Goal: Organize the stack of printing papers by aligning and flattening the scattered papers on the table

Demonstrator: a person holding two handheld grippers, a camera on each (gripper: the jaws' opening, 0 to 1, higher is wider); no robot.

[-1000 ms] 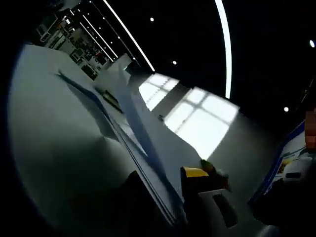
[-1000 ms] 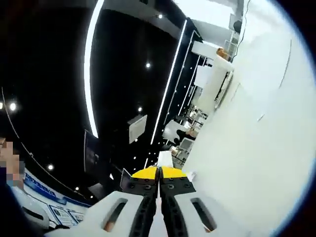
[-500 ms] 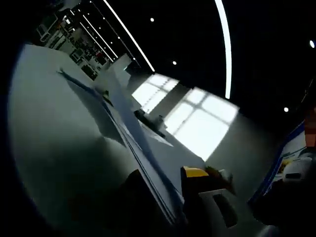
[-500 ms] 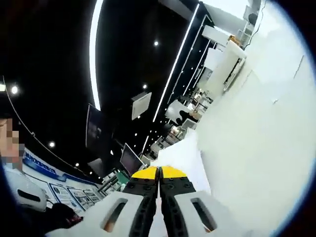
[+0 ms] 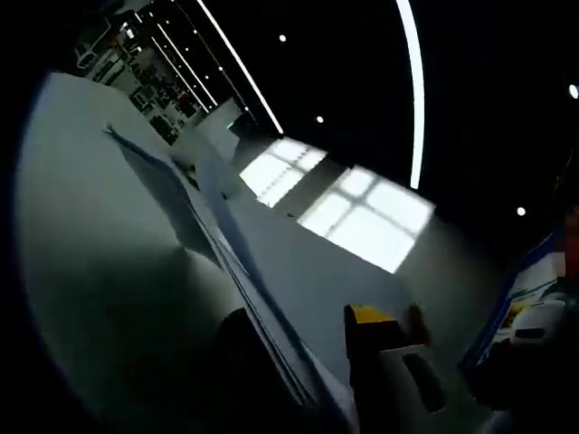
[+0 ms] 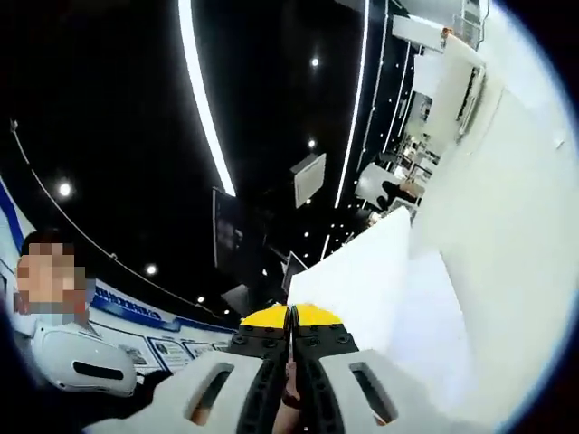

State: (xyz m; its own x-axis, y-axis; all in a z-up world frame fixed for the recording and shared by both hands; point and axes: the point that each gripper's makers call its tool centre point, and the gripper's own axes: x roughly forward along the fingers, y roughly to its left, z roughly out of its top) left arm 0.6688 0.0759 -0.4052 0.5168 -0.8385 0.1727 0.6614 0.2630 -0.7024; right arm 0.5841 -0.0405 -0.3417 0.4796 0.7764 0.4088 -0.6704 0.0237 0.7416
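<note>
Pinching the paper stack (image 5: 262,298) edge at lower centre, left gripper (image 5: 312,380) closed on it; right gripper (image 6: 291,318) clamping the white sheets (image 6: 362,280), yellow tips together; table (image 6: 525,235) at right.

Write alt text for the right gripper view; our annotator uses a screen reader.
The right gripper, yellow-tipped jaws pressed together, pinches the edge of a white paper stack that rises above the white table. Behind is a dark ceiling with strip lights.

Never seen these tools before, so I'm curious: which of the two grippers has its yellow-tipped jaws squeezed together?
The right gripper: its yellow tips meet with no gap, pinching a thin paper edge. The left gripper has the paper stack between its jaws.
</note>
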